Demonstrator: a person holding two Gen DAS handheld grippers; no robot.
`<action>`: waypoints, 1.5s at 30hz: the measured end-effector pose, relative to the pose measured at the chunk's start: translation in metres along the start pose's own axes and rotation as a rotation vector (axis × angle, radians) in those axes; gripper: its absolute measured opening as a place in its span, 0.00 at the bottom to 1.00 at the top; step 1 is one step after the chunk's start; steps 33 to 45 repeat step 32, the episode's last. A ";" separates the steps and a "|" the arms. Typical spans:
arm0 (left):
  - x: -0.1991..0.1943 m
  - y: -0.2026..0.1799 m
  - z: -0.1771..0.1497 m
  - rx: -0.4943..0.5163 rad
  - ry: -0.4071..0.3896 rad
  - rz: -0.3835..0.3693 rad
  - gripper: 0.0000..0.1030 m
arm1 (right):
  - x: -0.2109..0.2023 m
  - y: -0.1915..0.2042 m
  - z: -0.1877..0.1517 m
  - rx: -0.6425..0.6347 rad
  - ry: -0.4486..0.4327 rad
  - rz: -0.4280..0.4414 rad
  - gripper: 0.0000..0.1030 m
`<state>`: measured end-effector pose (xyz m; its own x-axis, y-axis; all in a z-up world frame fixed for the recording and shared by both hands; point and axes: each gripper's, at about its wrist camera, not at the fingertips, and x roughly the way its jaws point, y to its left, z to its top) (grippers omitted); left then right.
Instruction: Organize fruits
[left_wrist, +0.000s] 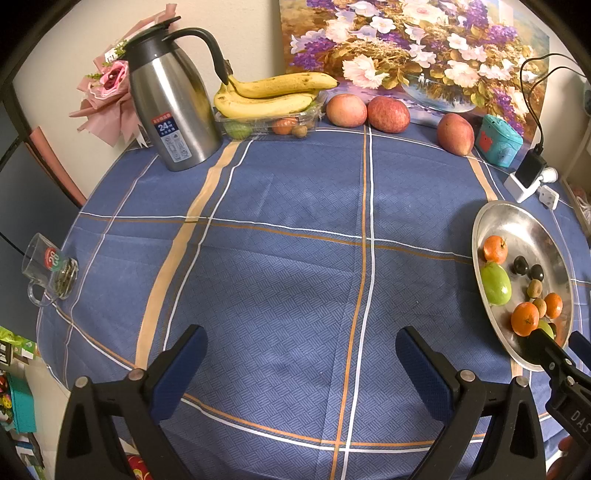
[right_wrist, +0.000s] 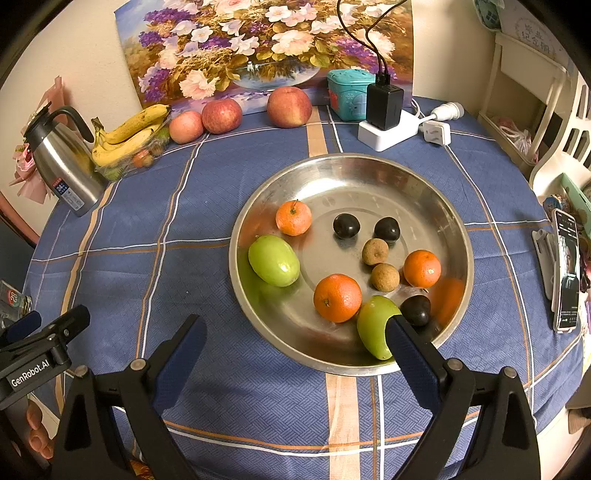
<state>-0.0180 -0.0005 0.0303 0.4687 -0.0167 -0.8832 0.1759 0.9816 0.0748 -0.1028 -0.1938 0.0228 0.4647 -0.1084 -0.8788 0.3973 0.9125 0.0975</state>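
Between the spread blue-padded fingers of the right gripper (right_wrist: 295, 347) lies the near rim of the round stainless-steel dish (right_wrist: 458, 236), the jaws released and grasping nothing; its right finger overlaps the near green oblong fruit (right_wrist: 373, 325), though I cannot tell whether they touch. That fruit's long axis runs near to far, while the second green oblong fruit (right_wrist: 273, 260) at the dish's left lies with its long axis from far left to near right. Three small oranges (right_wrist: 337, 297), three dark round plums (right_wrist: 346, 225) and two brown longans (right_wrist: 385, 277) sit among them. Left of the dish, the left gripper (left_wrist: 301, 363) hovers over the bare blue checked tablecloth (left_wrist: 280, 258), jaws likewise wide and empty. At the far edge, a bunch of yellow bananas (right_wrist: 127, 138) rests on a clear plastic tray (left_wrist: 266, 120), stems pointing left, beside three red apples (right_wrist: 221, 115) and a steel thermos jug (left_wrist: 170, 107).
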 end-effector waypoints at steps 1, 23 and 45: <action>0.000 0.000 0.000 0.000 0.000 0.000 1.00 | 0.000 0.000 0.000 0.000 0.000 0.000 0.95; 0.004 0.000 -0.002 -0.006 0.024 -0.005 1.00 | 0.004 -0.001 -0.003 0.014 0.019 -0.005 0.95; 0.004 0.000 -0.002 -0.008 0.029 -0.004 1.00 | 0.004 -0.002 -0.002 0.015 0.020 -0.004 0.95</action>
